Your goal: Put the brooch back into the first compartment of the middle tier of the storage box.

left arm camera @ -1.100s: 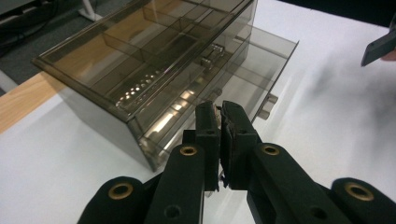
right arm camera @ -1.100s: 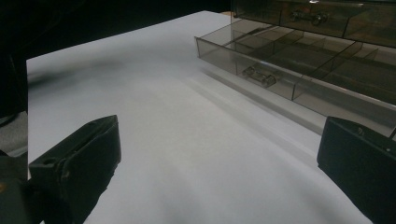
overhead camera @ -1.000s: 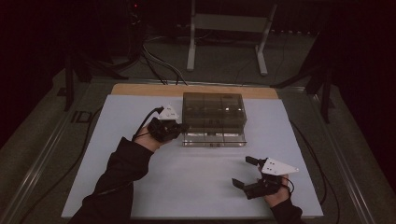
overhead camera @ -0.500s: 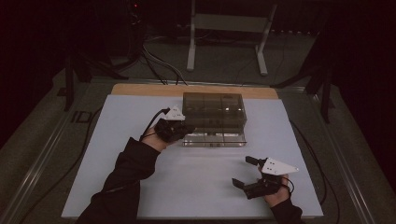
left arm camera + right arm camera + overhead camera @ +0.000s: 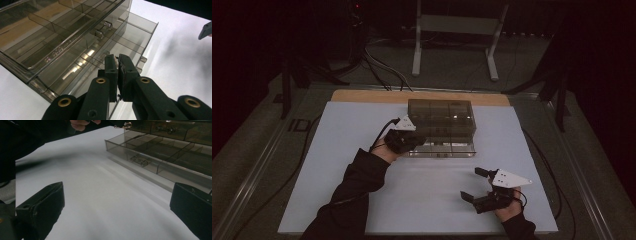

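A smoky clear drawer box [image 5: 442, 119] stands mid-table, its bottom drawer [image 5: 443, 148] pulled out toward me. My left gripper [image 5: 408, 141] hovers at the drawer's left front corner. In the left gripper view its jaws [image 5: 117, 59] are pressed together over the drawer's compartments [image 5: 130, 37], with a small pale metal piece pinched at the tips. The right gripper view shows that small metal clasp [image 5: 124, 125] above the drawer's far corner. My right gripper [image 5: 478, 184] rests on the white mat at the front right, open and holding nothing [image 5: 117, 187].
One drawer compartment holds a small metal part [image 5: 138, 160]. The upper drawers are closed and have clear knobs [image 5: 101, 29]. The white mat [image 5: 347, 170] covers the table. Cables [image 5: 377, 60] and a stand's legs [image 5: 452, 45] lie beyond the far edge.
My left gripper has moved right, closer to the open drawer's left corner. The right gripper has stayed still and open.
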A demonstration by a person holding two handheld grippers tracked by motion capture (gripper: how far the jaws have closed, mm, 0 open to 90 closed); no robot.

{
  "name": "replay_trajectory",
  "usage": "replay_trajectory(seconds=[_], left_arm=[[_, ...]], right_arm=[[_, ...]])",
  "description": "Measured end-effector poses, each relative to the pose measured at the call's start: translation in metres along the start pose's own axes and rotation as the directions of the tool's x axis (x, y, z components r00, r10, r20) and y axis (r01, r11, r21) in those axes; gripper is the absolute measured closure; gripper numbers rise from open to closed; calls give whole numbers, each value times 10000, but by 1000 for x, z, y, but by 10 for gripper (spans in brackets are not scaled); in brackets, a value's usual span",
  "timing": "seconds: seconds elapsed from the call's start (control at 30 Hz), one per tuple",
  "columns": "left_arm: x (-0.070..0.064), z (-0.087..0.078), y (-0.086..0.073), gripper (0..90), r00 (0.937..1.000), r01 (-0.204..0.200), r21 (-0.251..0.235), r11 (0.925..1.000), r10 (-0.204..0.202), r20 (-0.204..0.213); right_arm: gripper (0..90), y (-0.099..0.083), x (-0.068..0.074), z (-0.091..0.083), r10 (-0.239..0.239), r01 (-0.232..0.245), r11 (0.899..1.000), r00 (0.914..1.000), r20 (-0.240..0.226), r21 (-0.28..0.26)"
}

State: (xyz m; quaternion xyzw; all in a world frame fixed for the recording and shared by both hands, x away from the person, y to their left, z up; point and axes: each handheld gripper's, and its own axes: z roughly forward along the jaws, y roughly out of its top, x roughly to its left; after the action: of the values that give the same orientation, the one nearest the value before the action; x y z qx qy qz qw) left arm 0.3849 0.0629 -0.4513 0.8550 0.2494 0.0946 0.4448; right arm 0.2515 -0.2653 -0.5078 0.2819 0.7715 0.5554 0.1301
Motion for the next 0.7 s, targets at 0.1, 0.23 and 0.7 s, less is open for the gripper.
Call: replay_trajectory(seconds=[0.1,0.23,0.7], left_arm=[[0,2,-2,874,10000,-4,23,10000,4,-15],[3,7,-6,873,10000,65,127,9999,-64,-43],[9,18,-14,873,9994,334,235,9992,-333,-50]], right_arm=[[0,0,0,0,-49,49,10000,10000,2,21],[0,0,0,0,-25,25,10000,10000,-4,28],[0,0,0,0,-31,32,10000,10000,-39,9]])
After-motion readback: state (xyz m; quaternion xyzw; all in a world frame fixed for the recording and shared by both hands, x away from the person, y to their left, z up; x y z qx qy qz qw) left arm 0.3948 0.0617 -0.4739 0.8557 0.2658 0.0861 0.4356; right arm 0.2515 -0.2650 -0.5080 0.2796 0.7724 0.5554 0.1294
